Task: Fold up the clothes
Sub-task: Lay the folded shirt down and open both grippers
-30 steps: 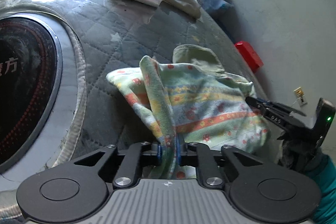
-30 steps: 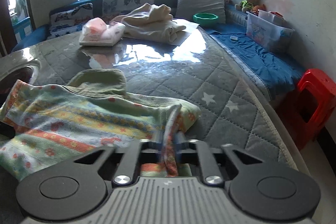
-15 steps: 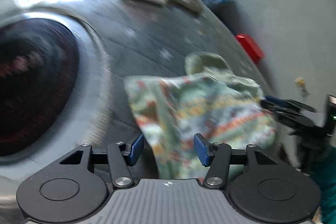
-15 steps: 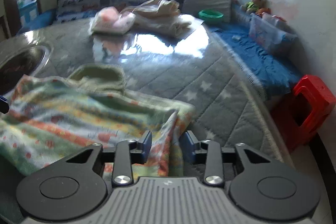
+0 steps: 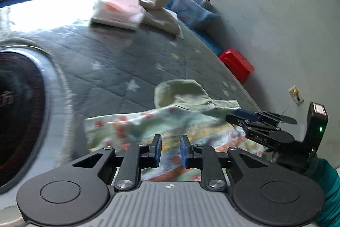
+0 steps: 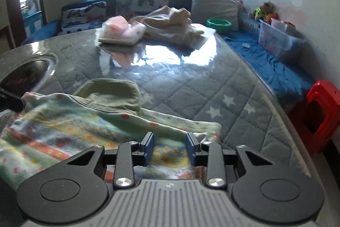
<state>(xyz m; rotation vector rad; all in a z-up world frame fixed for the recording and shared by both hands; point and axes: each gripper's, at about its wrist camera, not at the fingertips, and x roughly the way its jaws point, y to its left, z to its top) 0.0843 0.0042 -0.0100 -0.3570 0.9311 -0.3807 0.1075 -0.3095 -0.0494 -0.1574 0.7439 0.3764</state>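
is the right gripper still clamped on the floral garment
No, the right gripper has its fingers spread apart, with the garment lying loose on the quilt beneath them.

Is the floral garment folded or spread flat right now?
Folded: the floral garment lies doubled on the quilt, hood poking out beneath its upper layer.

Two low, close wrist views from opposite ends of one shared patterned garment point(image 5: 187, 133) point(image 6: 85, 129).
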